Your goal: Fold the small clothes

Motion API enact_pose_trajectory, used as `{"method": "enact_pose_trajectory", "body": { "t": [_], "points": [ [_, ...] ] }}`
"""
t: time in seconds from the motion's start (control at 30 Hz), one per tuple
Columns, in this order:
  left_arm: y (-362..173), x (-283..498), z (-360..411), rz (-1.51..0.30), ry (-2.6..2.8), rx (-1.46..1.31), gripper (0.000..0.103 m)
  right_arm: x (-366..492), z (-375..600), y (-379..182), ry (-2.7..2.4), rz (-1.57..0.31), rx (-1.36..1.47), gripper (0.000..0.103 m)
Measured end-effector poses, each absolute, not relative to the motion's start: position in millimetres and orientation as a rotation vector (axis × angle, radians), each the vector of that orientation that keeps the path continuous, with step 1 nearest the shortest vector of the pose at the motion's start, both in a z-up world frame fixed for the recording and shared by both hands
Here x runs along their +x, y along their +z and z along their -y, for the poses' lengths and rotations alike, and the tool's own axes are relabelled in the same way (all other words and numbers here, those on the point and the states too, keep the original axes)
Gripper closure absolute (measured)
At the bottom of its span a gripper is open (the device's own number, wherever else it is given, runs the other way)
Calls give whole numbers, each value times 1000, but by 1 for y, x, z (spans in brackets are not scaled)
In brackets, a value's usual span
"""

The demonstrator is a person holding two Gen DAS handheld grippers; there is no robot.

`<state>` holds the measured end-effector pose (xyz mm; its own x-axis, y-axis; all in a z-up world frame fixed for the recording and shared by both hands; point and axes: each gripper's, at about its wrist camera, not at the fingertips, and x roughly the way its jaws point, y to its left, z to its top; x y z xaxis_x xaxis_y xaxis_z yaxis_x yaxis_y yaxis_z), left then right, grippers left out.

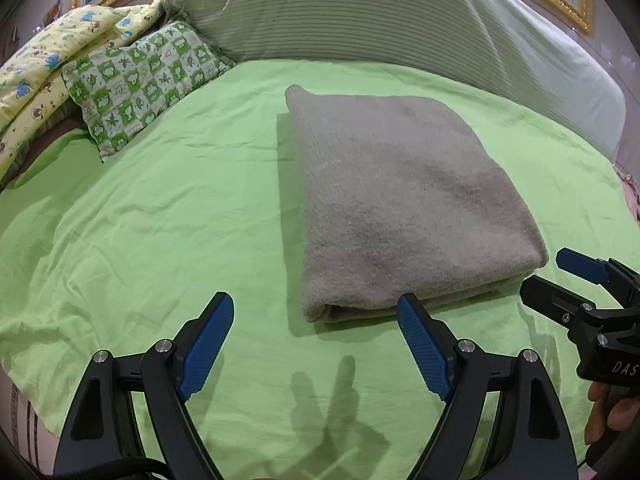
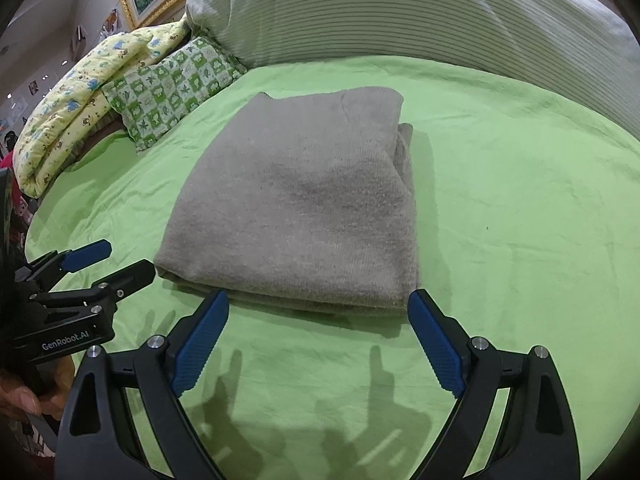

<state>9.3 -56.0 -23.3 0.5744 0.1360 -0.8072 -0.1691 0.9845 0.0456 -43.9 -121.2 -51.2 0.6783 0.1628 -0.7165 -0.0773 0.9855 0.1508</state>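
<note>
A grey knitted garment (image 1: 404, 200) lies folded into a thick rectangle on the green bed sheet (image 1: 160, 220); it also shows in the right wrist view (image 2: 304, 208). My left gripper (image 1: 316, 312) is open and empty, just in front of the garment's near left corner. My right gripper (image 2: 318, 308) is open and empty, at the garment's near edge. The right gripper shows at the right of the left wrist view (image 1: 560, 276), and the left gripper at the left of the right wrist view (image 2: 120, 260). Neither touches the garment.
A large striped grey-white pillow (image 1: 380, 12) lies at the back. A green checked small pillow (image 1: 144, 80) and a yellow printed quilt (image 1: 48, 68) lie at the back left. The green sheet (image 2: 520, 220) spreads right of the garment.
</note>
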Motion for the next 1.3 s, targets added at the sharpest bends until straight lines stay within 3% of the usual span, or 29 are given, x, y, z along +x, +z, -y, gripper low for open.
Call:
{"method": "enact_pose_trajectory", "body": {
  "t": [1.3],
  "points": [
    [-12,16,66,-894,197,5,19,-40,116,-38,150,-756,91,12]
  ]
}}
